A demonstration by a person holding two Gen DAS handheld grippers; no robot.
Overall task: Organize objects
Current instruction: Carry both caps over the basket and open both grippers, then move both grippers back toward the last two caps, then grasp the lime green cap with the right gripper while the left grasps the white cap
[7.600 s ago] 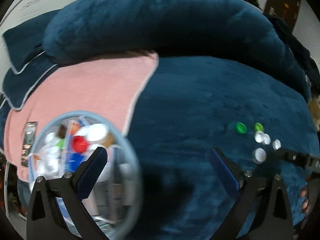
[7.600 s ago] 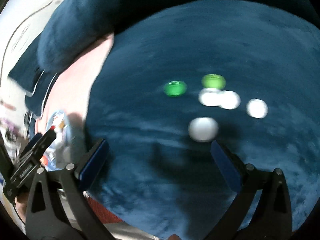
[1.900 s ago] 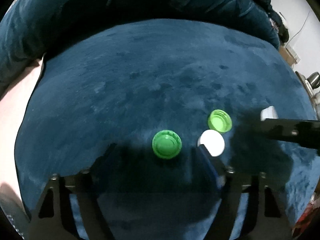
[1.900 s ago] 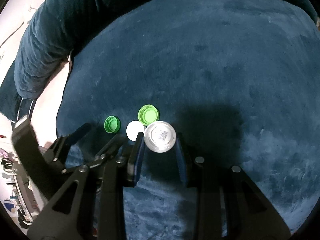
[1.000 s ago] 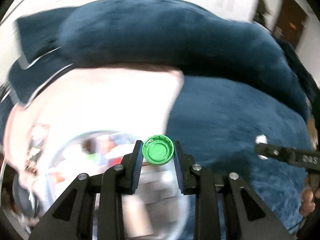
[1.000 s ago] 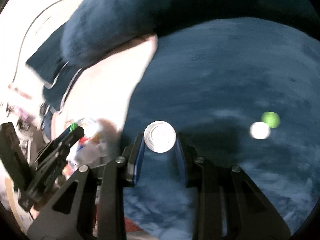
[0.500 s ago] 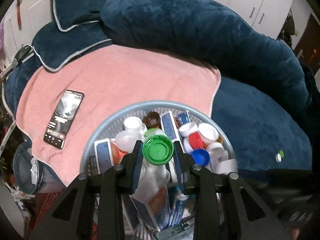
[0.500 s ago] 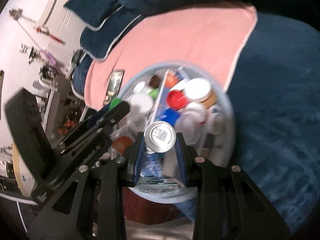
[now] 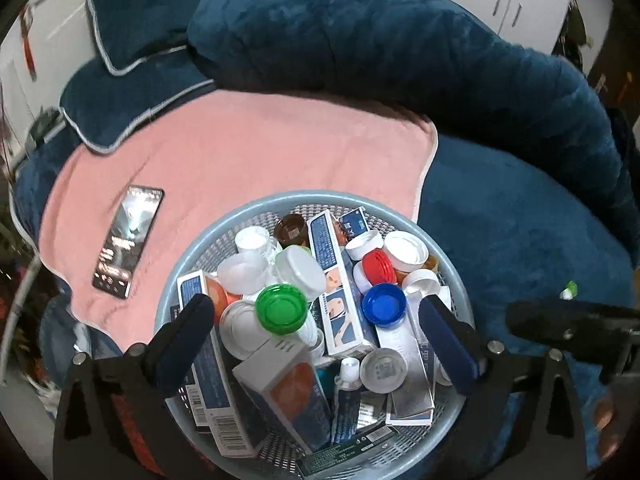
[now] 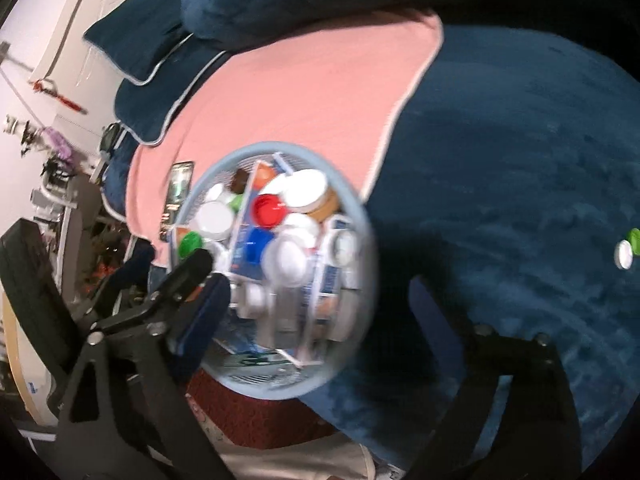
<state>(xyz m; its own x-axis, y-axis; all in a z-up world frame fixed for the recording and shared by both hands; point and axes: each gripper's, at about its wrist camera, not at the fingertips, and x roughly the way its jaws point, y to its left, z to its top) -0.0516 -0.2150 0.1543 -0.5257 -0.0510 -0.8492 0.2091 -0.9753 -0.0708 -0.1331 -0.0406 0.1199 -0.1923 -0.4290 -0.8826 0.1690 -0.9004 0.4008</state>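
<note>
**Caps dropping into a full basket, two left on the bed**

Dark blue plush bed cover, pink towel over part of it, phone lying on the towel. The round grey basket sits at the towel's near edge, piled high.

Left gripper: jaws opening, wide apart, nothing pinched. The green cap lies on the pile between them. Right gripper: jaws opening too, empty, beside the basket. View blurred.

Risks, my read:
- Pile is heaped; a loose cap can roll off a box lid and over the rim.
- Both grippers are close together over the basket, so they may clash pulling out.
- Soft cover means the basket could tip if bumped.

Count:
- Baskets: 1
- Phones: 1
- Caps on the cover, far right: 2, a light green one touching a white one
- In the basket: 1 red cap, 1 blue, several white, several boxes; exact number unclear.
</note>
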